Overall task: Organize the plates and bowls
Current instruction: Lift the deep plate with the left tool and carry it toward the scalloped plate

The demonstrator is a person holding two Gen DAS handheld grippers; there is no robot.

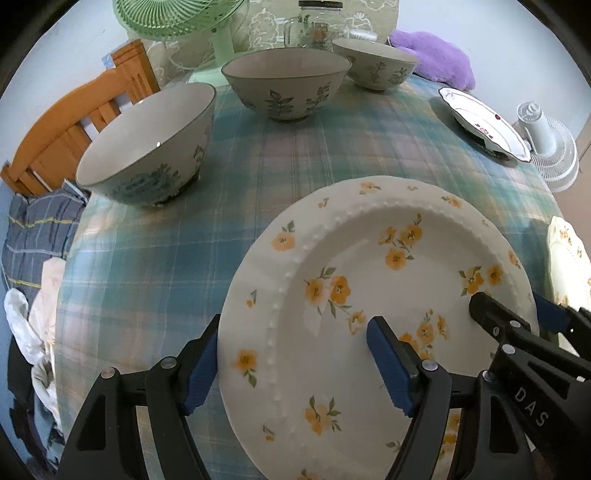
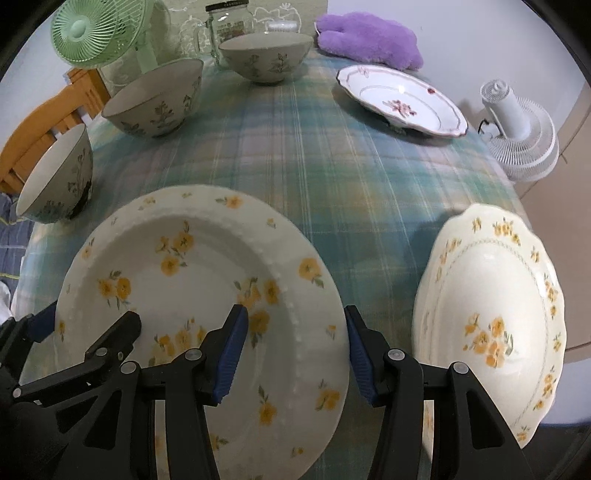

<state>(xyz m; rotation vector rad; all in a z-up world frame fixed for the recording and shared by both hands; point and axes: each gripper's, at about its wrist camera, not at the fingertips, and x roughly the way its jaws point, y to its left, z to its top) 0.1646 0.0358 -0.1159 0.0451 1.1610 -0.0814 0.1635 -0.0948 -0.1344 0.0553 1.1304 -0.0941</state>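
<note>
Two grippers (left gripper [image 1: 291, 365], right gripper [image 2: 297, 356]) are straddling opposite rims of the yellow-flowered plate [image 2: 207, 295], jaws spread.

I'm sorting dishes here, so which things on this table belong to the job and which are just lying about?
Belongs to the job:
yellow-flower plate
cream scalloped plate
red-flower plate
three leaf-pattern bowls

Just lying about:
green fan
white fan
glass jar
purple plush
</note>
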